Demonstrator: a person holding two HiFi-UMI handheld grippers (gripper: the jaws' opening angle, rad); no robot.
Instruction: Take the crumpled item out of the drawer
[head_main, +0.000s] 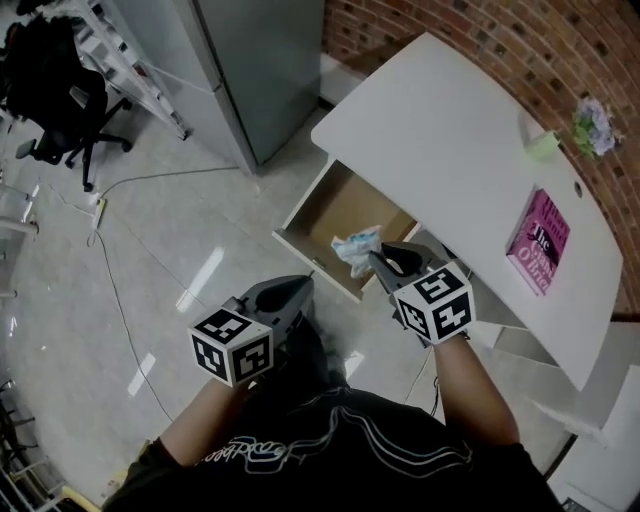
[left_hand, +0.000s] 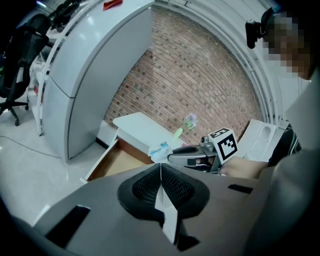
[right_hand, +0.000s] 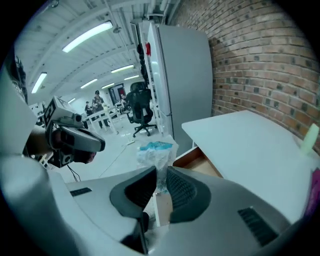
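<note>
Left gripper (head_main: 300, 287): nearest, in front of the person's dark shirt (head_main: 330, 440); jaws pressed together, nothing between them, idle.
Right gripper (head_main: 376, 261): jaws narrow, pinched on the crumpled item (head_main: 357, 247).
Crumpled item: white and blue wrapper, bunched; it hangs from the right jaws above the front corner of the drawer (head_main: 303, 203) and appears to be clear of the drawer floor.
Drawer: pulled out from under the white desk (head_main: 450, 150); brown bottom bare where visible.
Desk top: pink book (head_main: 540, 242), untouched.
Status: grasp made and lift apparently done. Remaining, by judgement: carry the item away from the drawer and put it down.
</note>
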